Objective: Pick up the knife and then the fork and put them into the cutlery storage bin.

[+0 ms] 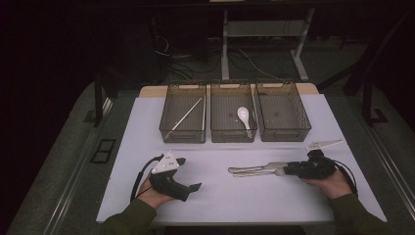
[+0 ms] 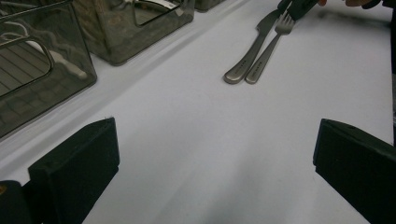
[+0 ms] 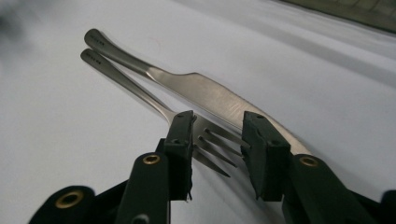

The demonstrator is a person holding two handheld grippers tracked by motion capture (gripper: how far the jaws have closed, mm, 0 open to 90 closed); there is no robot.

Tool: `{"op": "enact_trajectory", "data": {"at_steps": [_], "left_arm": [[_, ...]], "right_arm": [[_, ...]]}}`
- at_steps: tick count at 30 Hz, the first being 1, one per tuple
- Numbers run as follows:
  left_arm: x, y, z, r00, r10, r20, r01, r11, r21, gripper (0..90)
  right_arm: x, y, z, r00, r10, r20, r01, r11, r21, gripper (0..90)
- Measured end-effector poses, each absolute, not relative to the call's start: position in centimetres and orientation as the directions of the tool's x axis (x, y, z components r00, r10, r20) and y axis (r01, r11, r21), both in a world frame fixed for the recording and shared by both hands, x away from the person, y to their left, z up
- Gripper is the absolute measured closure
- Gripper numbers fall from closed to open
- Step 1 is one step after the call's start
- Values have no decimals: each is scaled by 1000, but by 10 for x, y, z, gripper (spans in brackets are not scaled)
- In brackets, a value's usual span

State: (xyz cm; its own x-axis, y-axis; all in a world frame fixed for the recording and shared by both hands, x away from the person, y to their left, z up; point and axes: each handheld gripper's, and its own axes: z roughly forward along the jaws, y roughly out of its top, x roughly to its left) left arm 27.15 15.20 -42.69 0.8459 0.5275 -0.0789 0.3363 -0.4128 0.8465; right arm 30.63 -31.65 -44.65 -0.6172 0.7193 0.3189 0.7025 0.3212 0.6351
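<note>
Olive sleeves (image 1: pixel 128 215), black hand-held gripper (image 1: pixel 172 182), grey three-cornered plate (image 1: pixel 165 163), brass screws (image 3: pixel 151 159)

High view: fixed above my side of the counter (image 1: pixel 220 196), facing forward and down, taking in both my hands. Left gripper view: low over the counter, looking across it from a distance toward the fork (image 2: pixel 271 49) and knife (image 2: pixel 250 51). Right gripper view: close on the same fork (image 3: pixel 140 95) and knife (image 3: pixel 205 93), between my jaws.

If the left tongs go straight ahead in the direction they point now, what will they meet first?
Probably the fork and knife lying on the table; the cloth before them looks free. The left tongs stand open, though depth is uncertain.
</note>
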Motion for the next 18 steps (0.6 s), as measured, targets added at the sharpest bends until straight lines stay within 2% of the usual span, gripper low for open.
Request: {"op": "enact_trajectory", "data": {"at_steps": [18], "left_arm": [[271, 152, -427, 845, 528, -80, 337, -411, 847, 0]], "right_arm": [[301, -318, -446, -692, 657, 298, 666, 421, 616, 767]]}}
